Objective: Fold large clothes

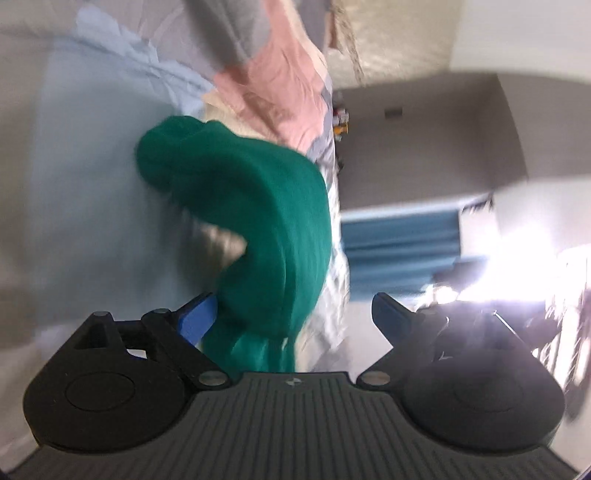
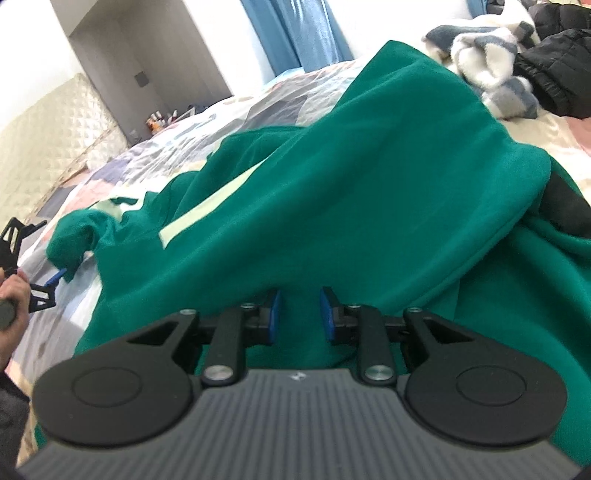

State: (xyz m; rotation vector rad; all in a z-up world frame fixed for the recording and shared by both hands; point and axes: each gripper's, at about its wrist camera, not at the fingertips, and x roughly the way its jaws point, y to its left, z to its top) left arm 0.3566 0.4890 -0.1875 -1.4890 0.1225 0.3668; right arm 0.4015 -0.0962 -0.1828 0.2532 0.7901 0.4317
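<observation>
A large green sweatshirt [image 2: 351,192] with pale stripes lies rumpled across the patchwork bed cover [image 2: 258,103]. My right gripper [image 2: 297,317] has its blue pads a narrow gap apart, with green cloth bunched between them. In the left wrist view, which is blurred and rotated, my left gripper [image 1: 291,314] is open wide, and a green sleeve end [image 1: 236,206] lies between its fingers without being pinched. The left gripper [image 2: 55,277] also shows at the far left of the right wrist view, beside the sleeve cuff [image 2: 70,243].
A white and grey fleece blanket [image 2: 487,62] and a black padded jacket [image 2: 554,66] lie at the far right of the bed. A quilted headboard [image 2: 48,133] stands at the left. Blue curtains [image 2: 303,33] hang behind the bed.
</observation>
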